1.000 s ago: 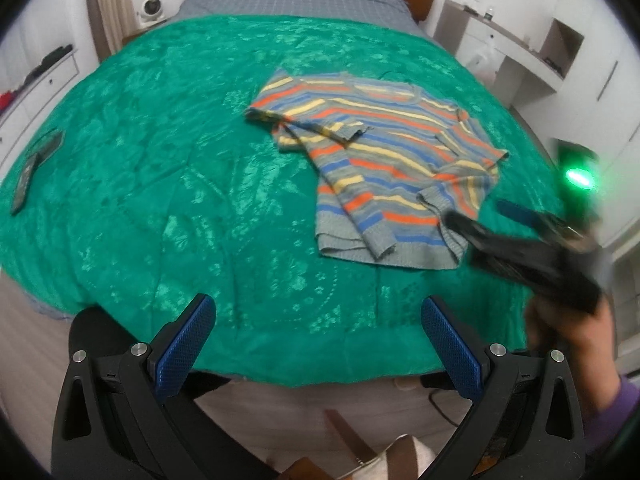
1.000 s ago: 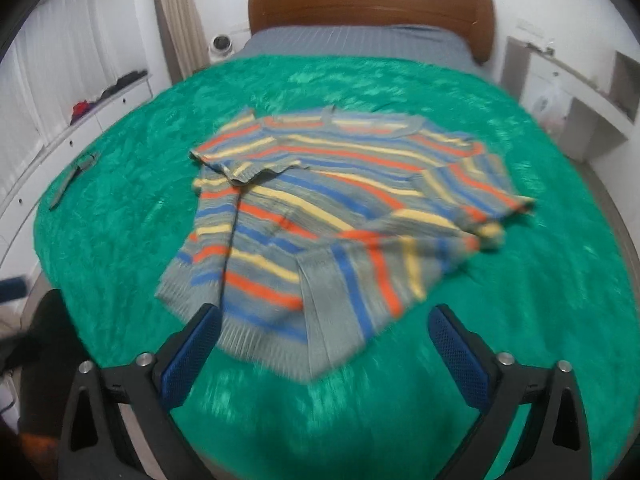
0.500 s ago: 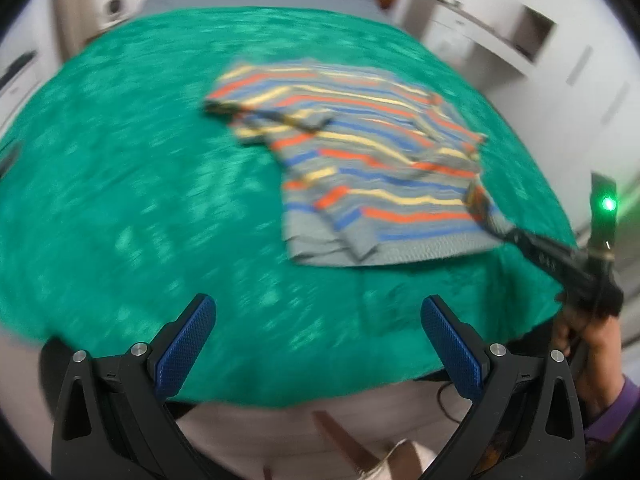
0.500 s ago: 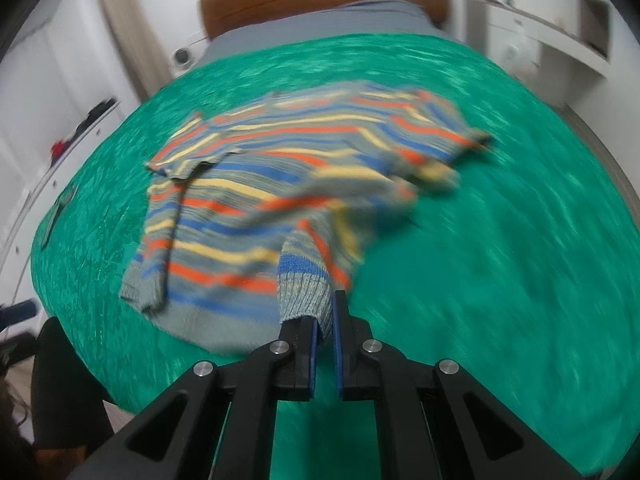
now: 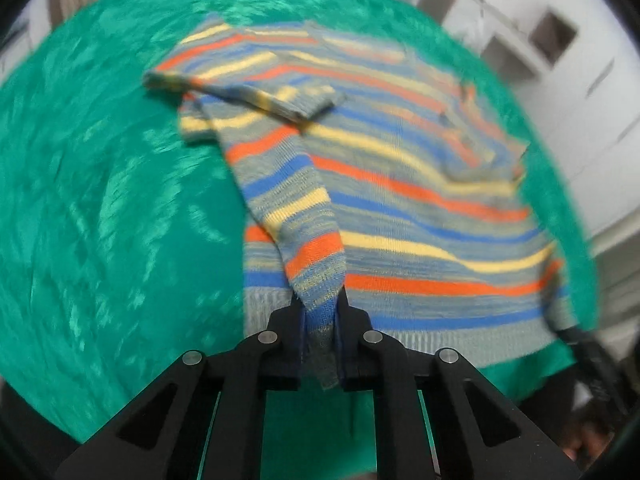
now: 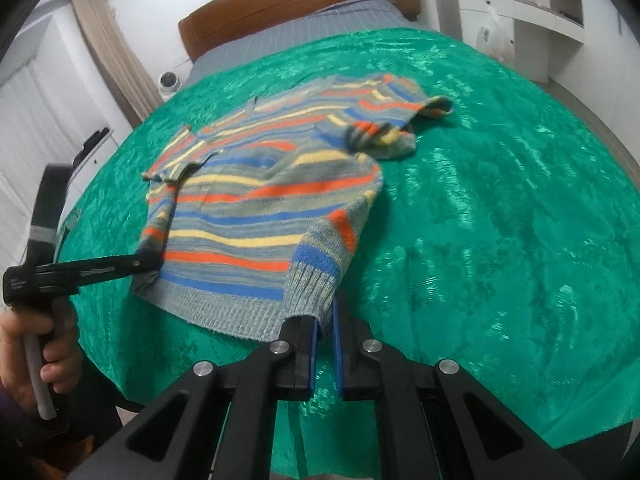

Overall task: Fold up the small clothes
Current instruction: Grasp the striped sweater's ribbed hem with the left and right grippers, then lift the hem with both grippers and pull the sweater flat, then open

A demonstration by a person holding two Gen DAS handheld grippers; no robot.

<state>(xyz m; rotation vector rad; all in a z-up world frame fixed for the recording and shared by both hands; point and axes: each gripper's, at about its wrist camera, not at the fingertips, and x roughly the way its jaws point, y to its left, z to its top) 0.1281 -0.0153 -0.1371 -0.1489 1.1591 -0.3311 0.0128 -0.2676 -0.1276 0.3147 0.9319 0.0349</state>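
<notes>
A small striped sweater (image 5: 400, 184) in grey, orange, yellow and blue lies spread on the green bedcover (image 5: 100, 200). My left gripper (image 5: 322, 320) is closing, with a lifted fold at the sweater's near left hem corner between its pads, which press on it. In the right wrist view my right gripper (image 6: 325, 320) is shut on the ribbed near right hem corner of the sweater (image 6: 248, 200). The left gripper (image 6: 148, 262) shows there at the sweater's left edge, held by a person's hand (image 6: 48, 356). One sleeve lies folded across the chest; the other is bunched at the far right.
The green bedcover (image 6: 500, 220) spreads wide around the sweater, its near edge just below both grippers. A wooden headboard (image 6: 296, 0) stands at the far end. White shelves (image 6: 520, 4) with a plastic bag (image 6: 494, 36) are at the right, cabinets at the left.
Both grippers came down to the sweater's near hem from wide open. The right one shut on its corner first; the left one then moved in and closed on a fold, lifting it.
</notes>
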